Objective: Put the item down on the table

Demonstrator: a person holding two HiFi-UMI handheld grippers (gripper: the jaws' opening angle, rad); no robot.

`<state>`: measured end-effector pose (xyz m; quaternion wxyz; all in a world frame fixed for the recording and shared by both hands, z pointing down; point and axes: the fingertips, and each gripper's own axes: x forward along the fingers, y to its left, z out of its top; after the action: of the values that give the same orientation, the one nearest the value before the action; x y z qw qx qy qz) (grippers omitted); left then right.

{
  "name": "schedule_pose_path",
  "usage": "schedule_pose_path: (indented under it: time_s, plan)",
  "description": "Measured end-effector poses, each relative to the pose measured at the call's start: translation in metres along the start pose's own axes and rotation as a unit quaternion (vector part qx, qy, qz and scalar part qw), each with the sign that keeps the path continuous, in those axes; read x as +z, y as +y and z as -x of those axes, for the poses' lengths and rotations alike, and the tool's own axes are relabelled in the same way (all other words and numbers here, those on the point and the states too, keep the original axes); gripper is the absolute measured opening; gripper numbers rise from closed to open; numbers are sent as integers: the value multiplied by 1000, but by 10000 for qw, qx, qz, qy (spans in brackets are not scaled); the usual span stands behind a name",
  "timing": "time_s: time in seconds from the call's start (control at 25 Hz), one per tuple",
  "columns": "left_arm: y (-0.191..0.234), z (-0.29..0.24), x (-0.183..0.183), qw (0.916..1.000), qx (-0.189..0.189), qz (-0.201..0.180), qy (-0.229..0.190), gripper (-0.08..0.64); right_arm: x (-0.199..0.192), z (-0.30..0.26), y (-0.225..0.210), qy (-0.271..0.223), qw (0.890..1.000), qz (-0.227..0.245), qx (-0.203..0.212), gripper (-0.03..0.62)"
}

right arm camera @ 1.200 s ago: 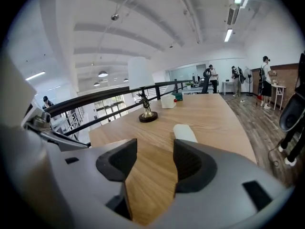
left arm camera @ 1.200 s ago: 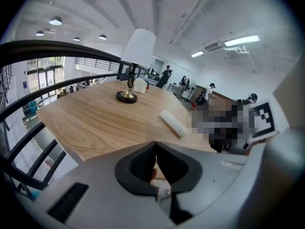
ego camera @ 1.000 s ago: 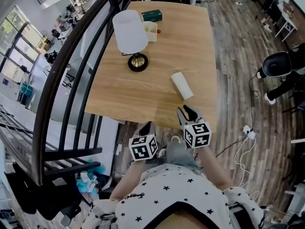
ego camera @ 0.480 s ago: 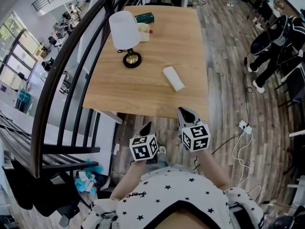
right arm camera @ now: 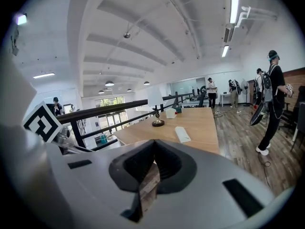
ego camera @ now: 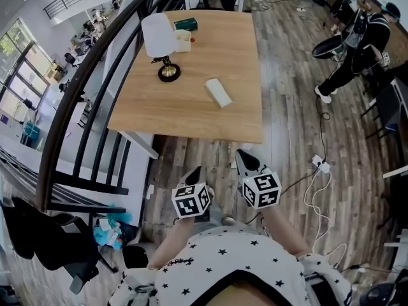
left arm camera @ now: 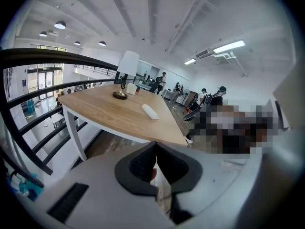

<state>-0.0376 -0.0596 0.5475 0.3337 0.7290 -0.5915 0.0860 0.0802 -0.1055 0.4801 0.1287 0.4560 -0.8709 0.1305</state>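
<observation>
Left gripper (left arm camera: 155,147): jaws together, empty.
Right gripper (right arm camera: 153,144): jaws together, empty.
White item (ego camera: 218,93): lying on bench (ego camera: 191,113), well apart from grippers.

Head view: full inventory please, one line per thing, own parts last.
Table: 1, light wood top, ahead of the person.
Lamp: 1, white shade, dark round base, far left part of the table.
Oblong item: 1, white, lying mid-table, apart from the lamp.
Small container: 1, white, beside the lamp.
Box: 1, dark green, at the table's far edge.
Railing: 1, black, curving along the table's left.
Bystander: 1, dark clothes, on the floor at right.
Left gripper: 1, shut, empty, short of the table.
Right gripper: 1, shut, empty, short of the table.
</observation>
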Motion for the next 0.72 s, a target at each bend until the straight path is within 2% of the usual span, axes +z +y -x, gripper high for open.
schedule_pose_path:
  time_s: [0.44,0.72]
  plan:
    - [-44,42,-49,9999,-37,-139,-75,14,-33,77,14,-2,9999,39,165,-5]
    - [-57,55,-69,9998,-54,-167,-46,14,-44,101,15,0,9998,34,183,-5]
